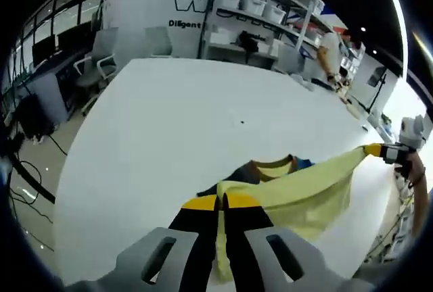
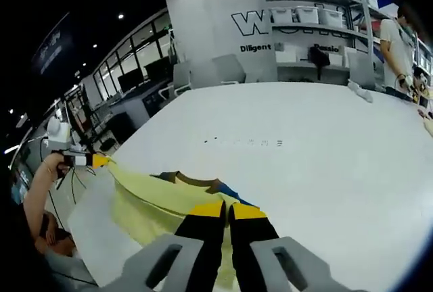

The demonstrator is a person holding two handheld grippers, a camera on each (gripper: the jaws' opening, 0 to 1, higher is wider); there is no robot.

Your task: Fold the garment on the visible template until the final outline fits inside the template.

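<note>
i have the pale yellow fabric garment stretched in the air above the broad white table, held taut between my two grippers. in the left gripper view my left gripper has its black, yellow-tipped jaws pressed together on one edge of the cloth, and the right one shows at the far end of the cloth. in the right gripper view my right gripper is clamped tight on the cloth too, near its blue and brown collar. metal shelving with white bins stands beyond the table.
</note>
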